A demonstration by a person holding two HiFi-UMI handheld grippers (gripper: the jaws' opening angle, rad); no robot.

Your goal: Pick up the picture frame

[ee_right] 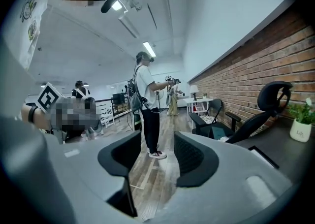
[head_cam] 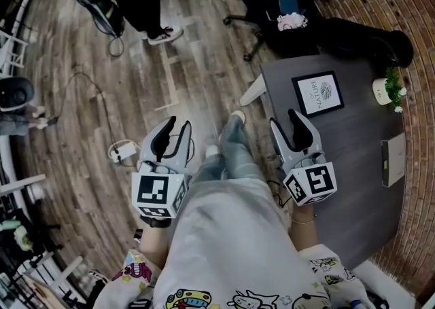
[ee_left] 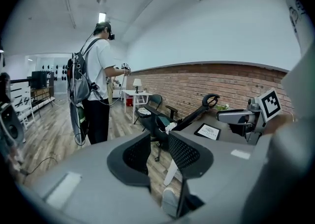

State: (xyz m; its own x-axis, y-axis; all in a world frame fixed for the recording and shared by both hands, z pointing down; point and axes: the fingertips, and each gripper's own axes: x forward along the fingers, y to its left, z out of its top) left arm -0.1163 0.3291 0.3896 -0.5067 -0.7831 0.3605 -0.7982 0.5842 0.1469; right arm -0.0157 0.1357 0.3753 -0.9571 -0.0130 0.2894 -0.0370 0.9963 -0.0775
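Observation:
The picture frame (head_cam: 318, 92), black-edged with a white print, lies flat on the dark grey table (head_cam: 353, 185) at its far side. In the left gripper view the picture frame (ee_left: 207, 131) shows small on the table, right of the jaws. My right gripper (head_cam: 285, 123) hovers over the table's near left edge, short of the frame, jaws wide apart and empty. My left gripper (head_cam: 173, 128) hangs over the wooden floor left of my legs, also open with nothing between its fingers. Both jaw pairs, the left gripper (ee_left: 160, 151) and the right gripper (ee_right: 165, 156), frame only floor.
A small potted plant (head_cam: 389, 88) and a grey notebook (head_cam: 393, 158) sit on the table's right side by the brick wall. A black office chair (head_cam: 285, 9) stands beyond the table. A person (ee_left: 96, 85) with a backpack stands on the floor; cables and a white adapter (head_cam: 122, 150) lie at left.

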